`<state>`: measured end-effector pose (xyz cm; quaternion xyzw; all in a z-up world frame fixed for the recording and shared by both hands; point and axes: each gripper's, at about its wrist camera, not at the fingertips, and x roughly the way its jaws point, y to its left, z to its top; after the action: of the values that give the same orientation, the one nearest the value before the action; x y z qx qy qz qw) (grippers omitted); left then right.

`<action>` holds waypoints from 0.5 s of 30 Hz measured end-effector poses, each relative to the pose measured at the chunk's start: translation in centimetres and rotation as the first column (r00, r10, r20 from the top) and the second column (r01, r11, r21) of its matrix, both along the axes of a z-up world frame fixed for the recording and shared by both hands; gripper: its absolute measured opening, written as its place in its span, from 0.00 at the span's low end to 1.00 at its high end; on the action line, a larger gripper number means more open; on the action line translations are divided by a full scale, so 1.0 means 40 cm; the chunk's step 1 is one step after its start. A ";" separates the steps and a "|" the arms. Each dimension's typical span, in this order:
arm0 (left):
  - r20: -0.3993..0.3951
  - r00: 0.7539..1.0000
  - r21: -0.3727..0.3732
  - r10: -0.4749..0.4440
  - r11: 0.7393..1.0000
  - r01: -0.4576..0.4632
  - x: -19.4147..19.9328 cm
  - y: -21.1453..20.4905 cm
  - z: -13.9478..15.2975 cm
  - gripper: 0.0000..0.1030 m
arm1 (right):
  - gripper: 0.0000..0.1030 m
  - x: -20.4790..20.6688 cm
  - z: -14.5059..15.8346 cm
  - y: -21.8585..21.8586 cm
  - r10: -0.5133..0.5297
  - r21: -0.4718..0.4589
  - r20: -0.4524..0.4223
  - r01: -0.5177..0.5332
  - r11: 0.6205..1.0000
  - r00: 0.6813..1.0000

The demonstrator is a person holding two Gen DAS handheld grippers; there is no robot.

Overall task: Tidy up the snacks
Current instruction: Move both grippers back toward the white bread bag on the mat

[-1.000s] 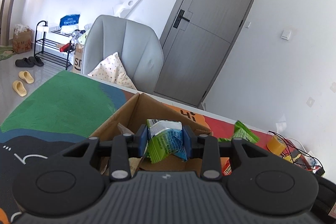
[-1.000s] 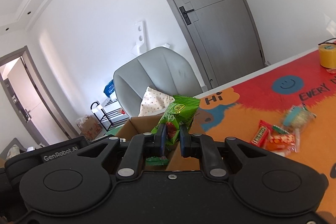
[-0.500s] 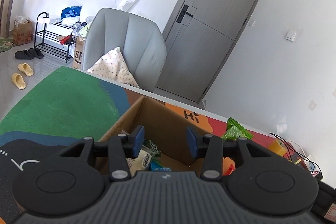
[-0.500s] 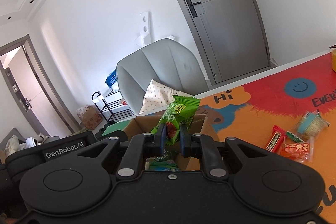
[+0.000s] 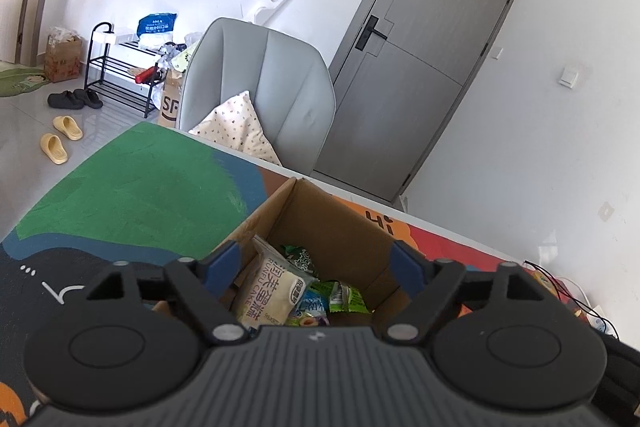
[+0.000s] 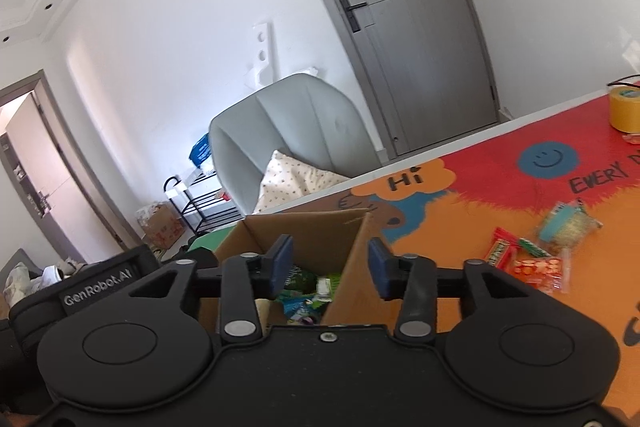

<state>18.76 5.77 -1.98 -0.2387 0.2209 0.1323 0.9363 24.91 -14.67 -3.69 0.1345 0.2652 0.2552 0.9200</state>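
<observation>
A table mat (image 6: 460,223) printed in red, orange, green and blue covers the table. The open cardboard box (image 5: 336,227) sits on it, holding a white cake packet (image 5: 272,287) and green wrappers (image 5: 344,297). The left gripper (image 5: 316,265) hangs above the box, jaws opening with nothing between them. The right gripper (image 6: 330,263) hangs at the box's right wall, jaws also opening and empty. Loose snacks (image 6: 532,259) lie at three o'clock, a yellow tape roll (image 6: 625,109) at two. Beyond the table, at twelve o'clock, stand a grey chair (image 5: 260,87) with a cushion (image 5: 240,127) and a grey door (image 5: 424,67).
</observation>
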 end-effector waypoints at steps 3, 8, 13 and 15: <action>-0.003 1.000 0.022 0.010 1.000 -0.010 -0.006 -0.024 0.003 0.87 | 0.54 -0.007 -0.002 -0.026 -0.023 -0.002 -0.004 0.023 1.000 1.000; -0.018 1.000 0.045 0.021 0.999 -0.021 -0.013 -0.056 -0.003 0.89 | 0.63 -0.019 -0.009 -0.062 -0.049 -0.014 -0.009 0.049 0.999 0.999; -0.044 0.998 0.049 0.043 0.998 -0.041 -0.026 -0.082 -0.014 0.91 | 0.82 -0.034 -0.018 -0.100 -0.068 -0.025 -0.018 0.068 0.997 0.998; -0.054 0.998 0.061 0.043 0.997 -0.040 -0.028 -0.098 -0.017 0.91 | 0.88 -0.041 -0.019 -0.118 -0.078 -0.023 -0.014 0.077 0.997 0.997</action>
<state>17.63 1.83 -2.65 -0.2115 0.2379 0.1648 0.9336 23.27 -19.40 -4.46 0.1363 0.2696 0.2152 0.9287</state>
